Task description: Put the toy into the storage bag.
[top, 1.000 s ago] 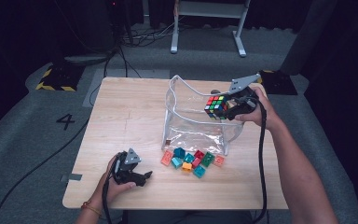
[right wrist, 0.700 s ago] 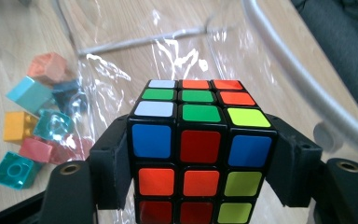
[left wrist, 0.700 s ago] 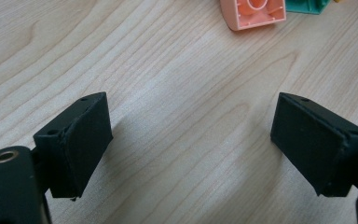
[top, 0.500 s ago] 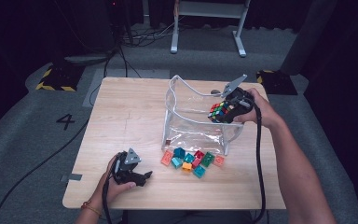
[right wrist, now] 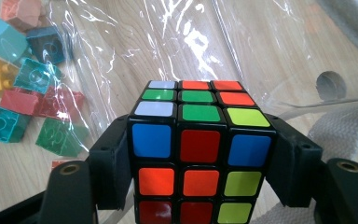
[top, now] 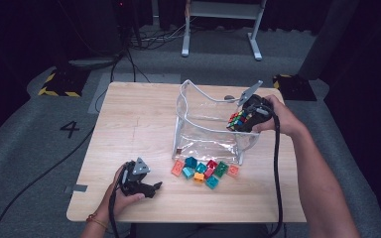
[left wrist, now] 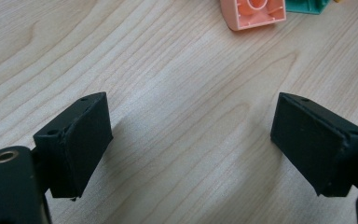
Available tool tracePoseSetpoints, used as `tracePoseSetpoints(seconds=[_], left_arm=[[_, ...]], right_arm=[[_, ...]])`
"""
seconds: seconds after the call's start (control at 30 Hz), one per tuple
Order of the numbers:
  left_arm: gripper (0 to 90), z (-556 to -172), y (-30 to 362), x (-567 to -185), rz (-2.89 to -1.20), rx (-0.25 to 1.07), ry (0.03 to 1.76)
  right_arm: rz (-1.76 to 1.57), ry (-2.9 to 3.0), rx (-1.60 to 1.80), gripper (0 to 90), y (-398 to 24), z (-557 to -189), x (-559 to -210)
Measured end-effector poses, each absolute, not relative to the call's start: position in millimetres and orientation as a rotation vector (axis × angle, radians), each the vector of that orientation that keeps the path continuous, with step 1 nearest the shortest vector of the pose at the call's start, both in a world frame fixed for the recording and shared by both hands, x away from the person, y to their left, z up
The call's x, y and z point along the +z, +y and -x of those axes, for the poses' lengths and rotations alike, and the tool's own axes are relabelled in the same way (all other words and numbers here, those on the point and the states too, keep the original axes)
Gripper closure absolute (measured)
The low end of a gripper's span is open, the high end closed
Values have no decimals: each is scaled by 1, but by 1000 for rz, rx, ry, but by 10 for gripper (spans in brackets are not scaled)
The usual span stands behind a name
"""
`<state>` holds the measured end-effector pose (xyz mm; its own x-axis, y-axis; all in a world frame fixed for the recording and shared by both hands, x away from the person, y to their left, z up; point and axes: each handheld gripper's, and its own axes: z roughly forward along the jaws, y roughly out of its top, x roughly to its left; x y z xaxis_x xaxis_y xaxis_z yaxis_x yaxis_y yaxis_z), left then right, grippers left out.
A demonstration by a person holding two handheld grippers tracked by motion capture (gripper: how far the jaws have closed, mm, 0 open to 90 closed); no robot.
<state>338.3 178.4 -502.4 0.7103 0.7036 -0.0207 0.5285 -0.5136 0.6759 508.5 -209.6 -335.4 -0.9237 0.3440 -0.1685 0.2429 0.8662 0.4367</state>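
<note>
High view: my right gripper (top: 242, 120) holds the scrambled multicoloured puzzle cube (top: 238, 120) at the open mouth of the clear plastic pouch with white trim (top: 198, 126), which stands on the pale wooden tabletop (top: 134, 124). Cube sits at the pouch's right rim, above the floor of the bag, not yet set down.

Right gripper view: fingers (right wrist: 112, 161) clamped on the cube's two side faces, the cube (right wrist: 200, 154) upright between them. Below and beyond it, crinkled clear film (right wrist: 135, 51) with wood grain showing through, plus white webbing (right wrist: 335, 133) along the edge. So I judge the cube is at or just inside the opening.

Loose plastic building bricks (top: 203, 171), teal, red, orange, yellow and green, lie in a cluster on the tabletop just in front of the pouch, outside it. None appear inside.

Left gripper view: fingers (left wrist: 77, 140) apart, nothing between them, bare wood underneath; a peach brick (left wrist: 254, 13) ahead. In the high view the left gripper (top: 151, 188) rests near the front edge, well apart from the pouch.

Progress, as I judge it: cube nearly bagged, release outstanding. Bricks all untouched, if they are to follow.
</note>
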Motion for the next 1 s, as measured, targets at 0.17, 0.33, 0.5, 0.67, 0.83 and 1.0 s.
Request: tracePoseSetpoints(seconds=[0.17, 0.33, 0.5, 0.67, 0.83, 1.0], left_arm=[[125, -338, 179, -502, -2241, 341, 932], [125, -338, 178, -502, -2241, 338, 933], [125, -338, 179, -502, -2241, 341, 932], [125, -338, 179, -502, -2241, 339, 932], [125, -338, 179, -502, -2242, 341, 932], [125, -338, 178, -502, -2239, 337, 938]], right_arm=[[-412, 2715, 667, 303, -213, -503, -333], [-454, 2646, 783, 286, -222, -497, -323], [-523, 2551, 956, 290, -236, -485, -315], [-552, 2422, 1053, 279, -246, -469, -312], [-588, 2350, 1149, 273, -258, -450, -308], [-599, 2266, 1272, 278, -272, -427, -303]])
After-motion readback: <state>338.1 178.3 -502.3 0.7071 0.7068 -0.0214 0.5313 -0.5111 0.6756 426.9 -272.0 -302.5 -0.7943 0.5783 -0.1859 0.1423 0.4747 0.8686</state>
